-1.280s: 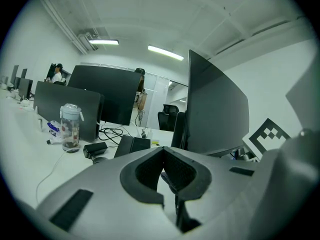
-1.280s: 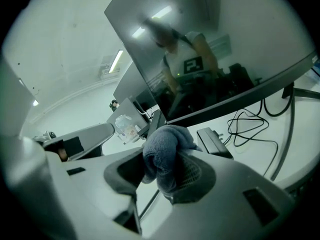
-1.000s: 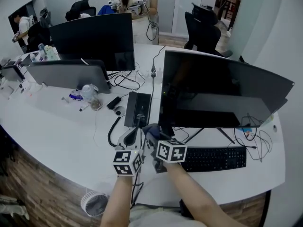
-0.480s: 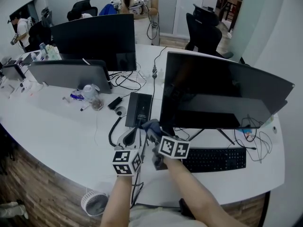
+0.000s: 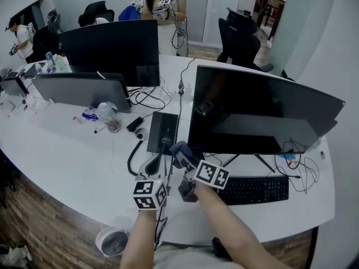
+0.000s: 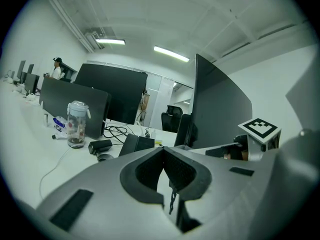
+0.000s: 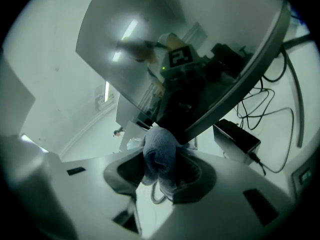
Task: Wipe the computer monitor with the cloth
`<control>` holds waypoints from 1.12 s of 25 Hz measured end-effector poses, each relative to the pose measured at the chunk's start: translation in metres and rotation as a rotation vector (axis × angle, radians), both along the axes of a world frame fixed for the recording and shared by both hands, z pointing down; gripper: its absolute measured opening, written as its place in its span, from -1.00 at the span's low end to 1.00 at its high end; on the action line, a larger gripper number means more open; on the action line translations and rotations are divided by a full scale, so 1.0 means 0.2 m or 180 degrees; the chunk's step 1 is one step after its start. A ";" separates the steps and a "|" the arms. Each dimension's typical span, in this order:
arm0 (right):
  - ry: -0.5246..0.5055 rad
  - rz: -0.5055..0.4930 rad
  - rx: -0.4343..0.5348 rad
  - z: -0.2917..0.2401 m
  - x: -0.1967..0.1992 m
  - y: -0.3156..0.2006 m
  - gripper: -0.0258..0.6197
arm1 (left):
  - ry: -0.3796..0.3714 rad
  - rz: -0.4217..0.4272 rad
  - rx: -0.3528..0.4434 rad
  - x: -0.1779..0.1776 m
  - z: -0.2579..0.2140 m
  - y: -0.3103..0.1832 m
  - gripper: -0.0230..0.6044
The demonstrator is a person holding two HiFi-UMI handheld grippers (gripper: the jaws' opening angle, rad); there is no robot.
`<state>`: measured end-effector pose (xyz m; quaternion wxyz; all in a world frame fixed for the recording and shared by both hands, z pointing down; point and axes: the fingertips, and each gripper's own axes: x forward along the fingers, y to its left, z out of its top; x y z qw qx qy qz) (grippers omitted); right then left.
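The cloth [image 7: 159,154] is a fuzzy blue-grey terry wad, bunched into a rounded lump and pinched tight in the jaws of the right gripper [image 7: 160,176]. It sits right by the lower left corner of the monitor [image 5: 258,114] — a wide, dark, glossy panel on thin legs that mirrors the gripper's marker cube. The left gripper [image 6: 164,171] hangs just left of that corner with its ribbed pads pressed together on nothing, and around the monitor there's a black keyboard [image 5: 253,188] in front of its bottom edge, a flat black box [image 5: 162,130] off its left side and loose cables [image 5: 300,164] under its right end.
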<state>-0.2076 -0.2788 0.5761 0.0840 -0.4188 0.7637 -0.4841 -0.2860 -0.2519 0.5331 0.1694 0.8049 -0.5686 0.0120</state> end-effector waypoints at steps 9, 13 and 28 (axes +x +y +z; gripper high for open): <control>-0.0212 0.0080 0.0022 -0.07 0.01 -0.01 -0.46 | 0.0071 -0.0114 0.0008 -0.05 -0.01 0.03 -0.90; -0.0163 0.0041 0.0066 -0.11 0.01 -0.01 -0.46 | 0.0063 -0.0100 0.0044 -0.03 -0.04 0.03 -0.90; -0.0172 0.0054 0.0268 -0.28 0.01 -0.04 -0.46 | -0.0061 0.0057 0.0173 0.00 -0.14 0.02 -0.90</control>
